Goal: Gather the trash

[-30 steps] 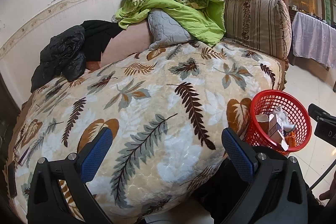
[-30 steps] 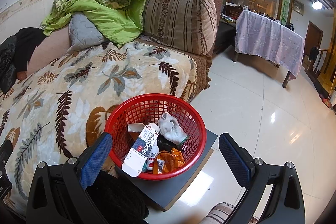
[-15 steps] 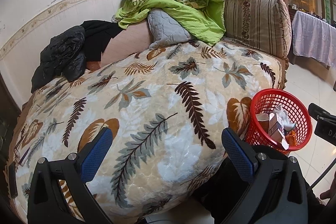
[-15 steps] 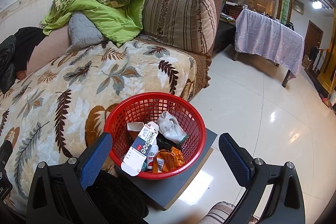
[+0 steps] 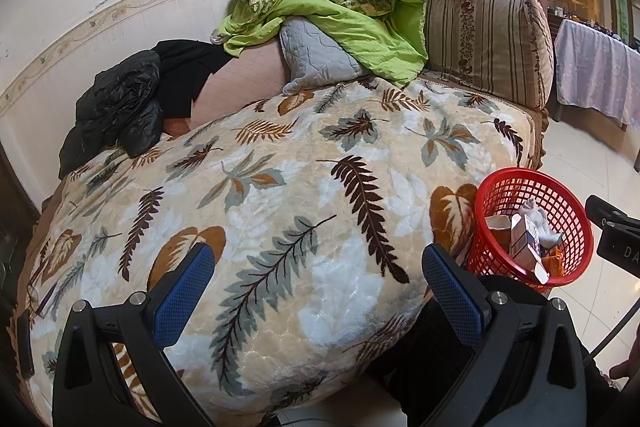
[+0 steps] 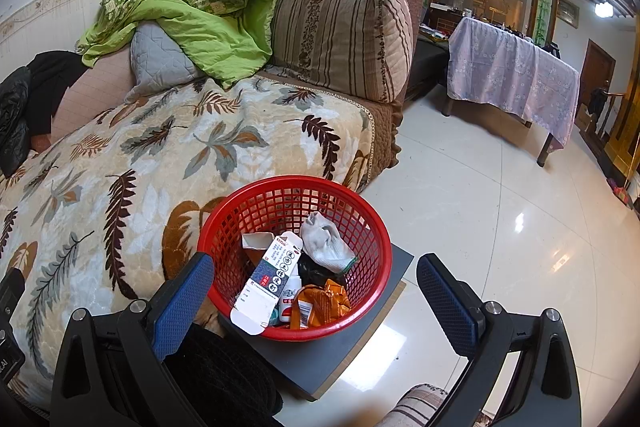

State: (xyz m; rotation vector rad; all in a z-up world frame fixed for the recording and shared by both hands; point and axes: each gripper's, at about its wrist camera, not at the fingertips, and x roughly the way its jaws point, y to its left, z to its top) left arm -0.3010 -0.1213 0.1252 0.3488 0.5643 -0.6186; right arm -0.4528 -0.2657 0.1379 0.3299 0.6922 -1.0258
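Note:
A red mesh basket (image 6: 362, 223) stands on a dark grey board (image 6: 340, 351) beside the sofa. It holds a blue and white carton (image 6: 270, 277), a white sock (image 6: 324, 241), an orange wrapper (image 6: 320, 303) and a small white bottle (image 6: 289, 293). My right gripper (image 6: 316, 291) is open and empty, just in front of the basket. My left gripper (image 5: 320, 279) is open and empty over the leaf-print blanket (image 5: 280, 187). The basket also shows in the left wrist view (image 5: 560, 199), at the right.
The sofa carries a green quilt (image 6: 192, 7), a grey cushion (image 6: 158, 61), a striped bolster (image 6: 344, 39) and a black jacket (image 5: 120, 107). A table under a lilac cloth (image 6: 516, 75) stands across the glossy tiled floor (image 6: 500, 247).
Both views shift only slightly; the basket sits a little higher in the left wrist view. Both grippers stay open and empty.

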